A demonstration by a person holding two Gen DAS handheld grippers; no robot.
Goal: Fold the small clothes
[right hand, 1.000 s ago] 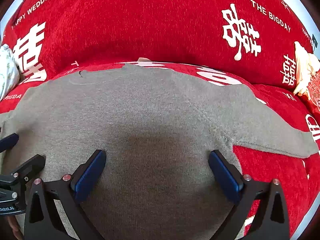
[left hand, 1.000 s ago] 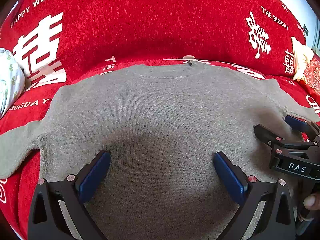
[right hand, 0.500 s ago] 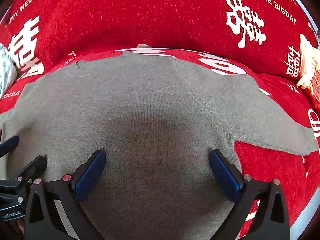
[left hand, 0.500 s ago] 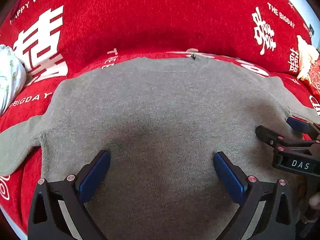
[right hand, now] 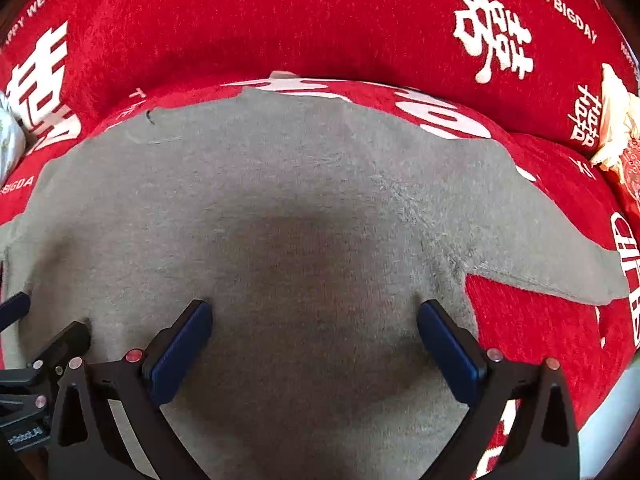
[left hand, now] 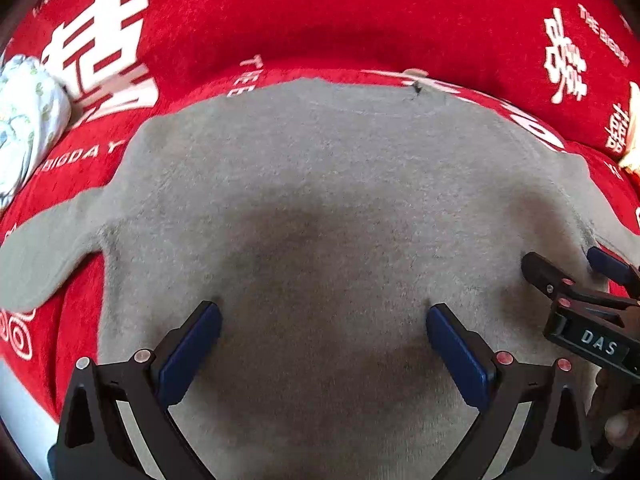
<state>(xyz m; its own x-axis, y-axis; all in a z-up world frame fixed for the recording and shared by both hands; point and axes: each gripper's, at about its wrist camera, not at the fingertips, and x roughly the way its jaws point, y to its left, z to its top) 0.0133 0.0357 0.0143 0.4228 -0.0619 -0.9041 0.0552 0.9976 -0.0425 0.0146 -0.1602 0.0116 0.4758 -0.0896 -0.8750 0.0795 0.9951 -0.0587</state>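
Observation:
A small grey knit sweater (left hand: 320, 184) lies flat on a red sofa cover, neck towards the back, sleeves spread to both sides. My left gripper (left hand: 322, 336) stands open over the sweater's lower body, its blue pads wide apart and close to the fabric. My right gripper (right hand: 314, 334) is open the same way over the sweater (right hand: 304, 200), near the right armpit and right sleeve (right hand: 560, 256). In the left wrist view the right gripper (left hand: 572, 276) shows at the right edge. Nothing is held between either pair of fingers.
The red sofa cover (left hand: 360, 20) has white lettering and rises into a backrest behind the sweater. A white patterned cloth (left hand: 24, 120) lies at the far left. A cream and red item (right hand: 616, 132) sits at the far right. A person's finger (left hand: 618, 428) shows bottom right.
Both grippers have come lower and closer to the sweater, which now fills more of each view. Both stayed open.

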